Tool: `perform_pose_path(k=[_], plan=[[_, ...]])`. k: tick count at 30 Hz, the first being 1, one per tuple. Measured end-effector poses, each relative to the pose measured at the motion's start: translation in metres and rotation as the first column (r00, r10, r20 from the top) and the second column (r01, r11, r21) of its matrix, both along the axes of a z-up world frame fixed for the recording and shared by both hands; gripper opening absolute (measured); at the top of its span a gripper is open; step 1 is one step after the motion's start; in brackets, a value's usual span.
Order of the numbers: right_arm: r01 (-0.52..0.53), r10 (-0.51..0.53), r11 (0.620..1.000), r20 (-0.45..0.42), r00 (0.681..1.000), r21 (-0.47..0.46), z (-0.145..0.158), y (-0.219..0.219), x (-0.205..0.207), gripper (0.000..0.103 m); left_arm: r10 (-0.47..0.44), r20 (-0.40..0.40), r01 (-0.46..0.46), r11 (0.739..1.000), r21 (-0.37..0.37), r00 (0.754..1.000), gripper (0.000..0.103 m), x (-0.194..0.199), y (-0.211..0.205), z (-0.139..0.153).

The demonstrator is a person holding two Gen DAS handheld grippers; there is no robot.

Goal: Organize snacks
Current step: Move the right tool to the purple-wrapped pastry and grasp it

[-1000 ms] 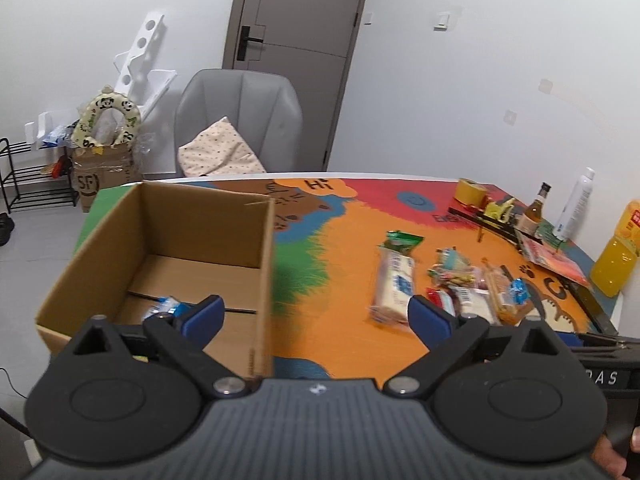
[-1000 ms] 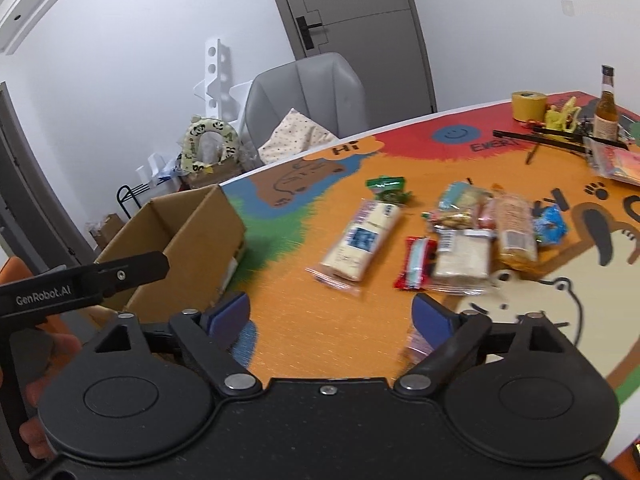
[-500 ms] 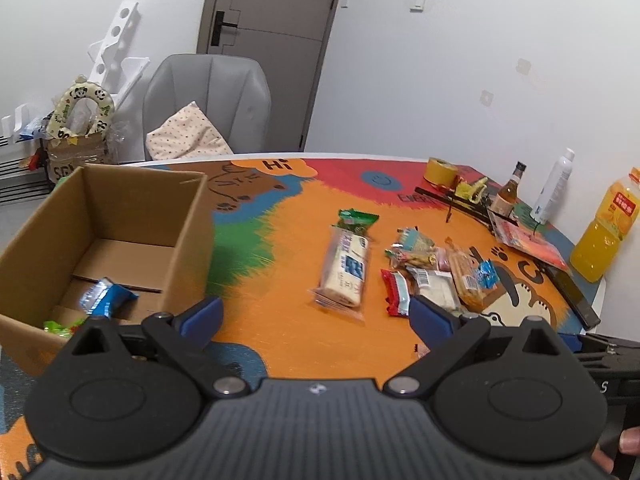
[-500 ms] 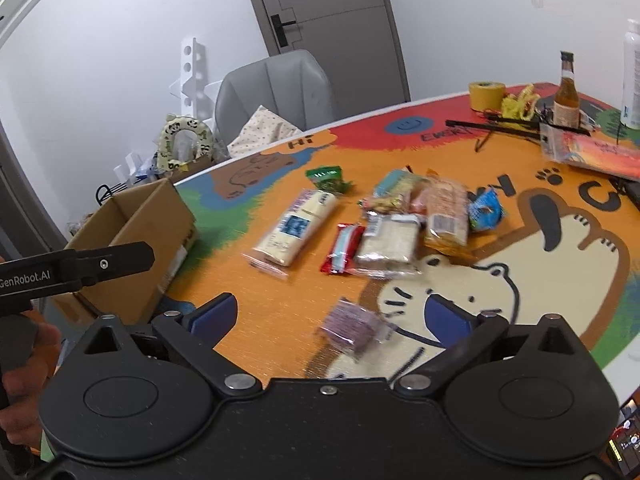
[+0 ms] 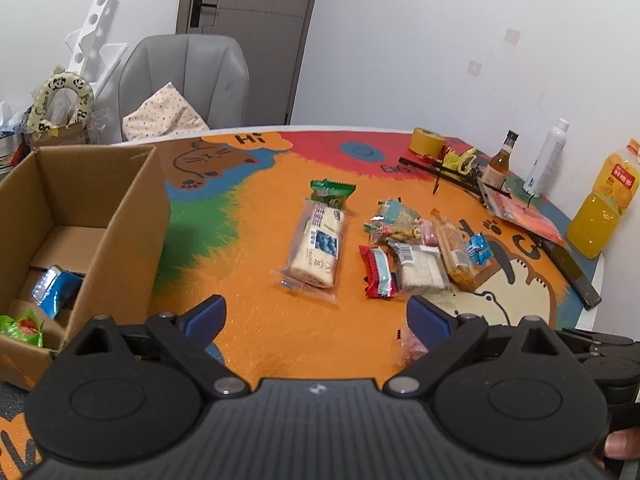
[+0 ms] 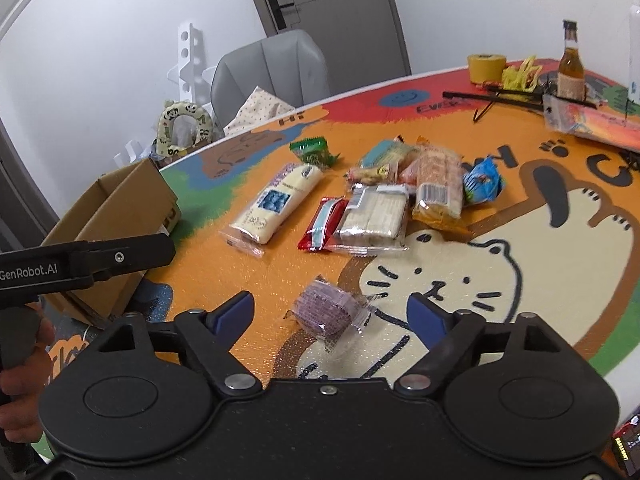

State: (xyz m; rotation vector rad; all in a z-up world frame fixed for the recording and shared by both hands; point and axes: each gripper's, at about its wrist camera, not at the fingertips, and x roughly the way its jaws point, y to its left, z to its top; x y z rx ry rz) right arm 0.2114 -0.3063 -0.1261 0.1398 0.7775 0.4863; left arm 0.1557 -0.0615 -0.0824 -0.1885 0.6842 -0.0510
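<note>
Both claws are spread wide and hold nothing. The right claw [image 6: 330,310] hangs low over the table [image 6: 560,272], with a small purple packet [image 6: 326,312] lying on the mat directly between its fingers. The left claw [image 5: 316,316] hovers above bare mat; the cardboard box [image 5: 120,232] stands to its left, and the main group of snacks lies ahead of it and slightly right.

Handling, as judged: the purple packet looks light, soft and crinkly. Its film is probably slippery, so grip across the filled middle, not the flat sealed ends.

Count on the table:
- one purple packet
- one long white packet [image 6: 276,204]
- one green packet [image 6: 312,152]
- one red packet [image 6: 322,224]
- one blue packet [image 6: 482,184]
- several overlapping packets between red and blue; exact number unclear

Count in the box: two visible, one blue [image 5: 56,288] and one green [image 5: 20,326].
</note>
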Motion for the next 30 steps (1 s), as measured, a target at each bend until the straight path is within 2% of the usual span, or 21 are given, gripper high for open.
perform_pose_path(k=[7, 9, 11, 13, 19, 30], plan=[[-0.007, 0.006, 1.000, -0.037, 0.999, -0.015, -0.017, 0.011, 0.015, 0.083, 0.018, -0.034, -0.018, 1.000, 0.008, 0.999, 0.096, 0.012, 0.006, -0.009], [-0.019, 0.018, 1.000, -0.040, 0.999, -0.021, -0.019, 0.016, 0.017, 0.078, 0.024, -0.041, -0.023, 1.000, 0.008, 0.999, 0.096, 0.015, 0.009, -0.011], [-0.030, 0.028, 0.999, -0.045, 0.999, -0.037, -0.023, 0.020, 0.019, 0.067, 0.027, -0.046, -0.027, 1.000, 0.009, 0.999, 0.096, 0.018, 0.011, -0.013], [-0.022, 0.021, 0.997, -0.013, 1.000, -0.079, -0.023, 0.023, 0.018, 0.058, 0.030, -0.052, -0.030, 1.000, 0.009, 0.998, 0.096, 0.021, 0.012, -0.015], [-0.010, 0.009, 0.999, -0.030, 1.000, -0.035, -0.022, 0.016, 0.025, 0.046, 0.021, -0.068, -0.020, 1.000, 0.009, 0.997, 0.096, 0.032, 0.011, -0.021], [0.081, -0.080, 0.997, -0.050, 0.996, 0.009, -0.023, -0.012, 0.039, 0.041, 0.012, -0.067, -0.011, 1.000, 0.008, 0.998, 0.096, 0.062, 0.006, -0.022]])
